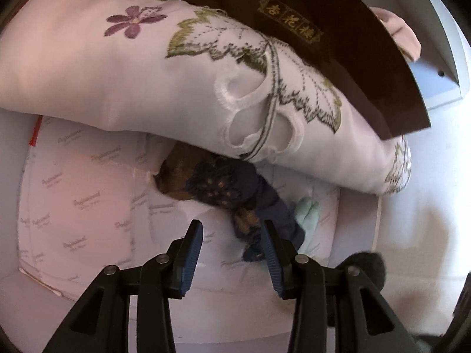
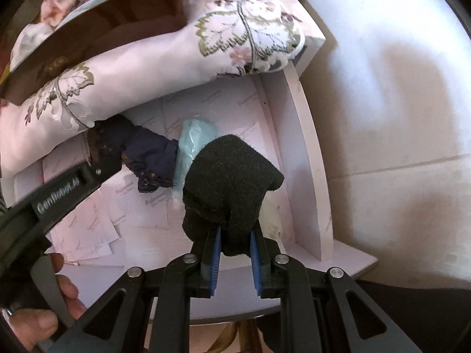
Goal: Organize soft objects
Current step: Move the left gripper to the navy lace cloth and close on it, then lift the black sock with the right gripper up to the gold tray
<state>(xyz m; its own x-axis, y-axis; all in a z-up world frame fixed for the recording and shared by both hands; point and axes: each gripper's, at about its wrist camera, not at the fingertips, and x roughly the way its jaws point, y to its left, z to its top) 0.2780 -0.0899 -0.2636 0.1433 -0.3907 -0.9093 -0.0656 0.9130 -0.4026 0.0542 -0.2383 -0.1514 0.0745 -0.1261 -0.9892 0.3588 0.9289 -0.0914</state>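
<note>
A pale embroidered cushion lies across the far side of an open white box; a dark brown board with gold characters rests on top of it; the box floor is lined with printed tissue paper. Below the cushion's edge, on the paper, lies a navy lace cloth, with a mint-green soft item touching its side. The right gripper is clamped on a black knitted sock, held above the box interior. The left gripper stands part open with nothing between its pads; its right finger lies just beside the navy cloth; contact cannot be told.
</note>
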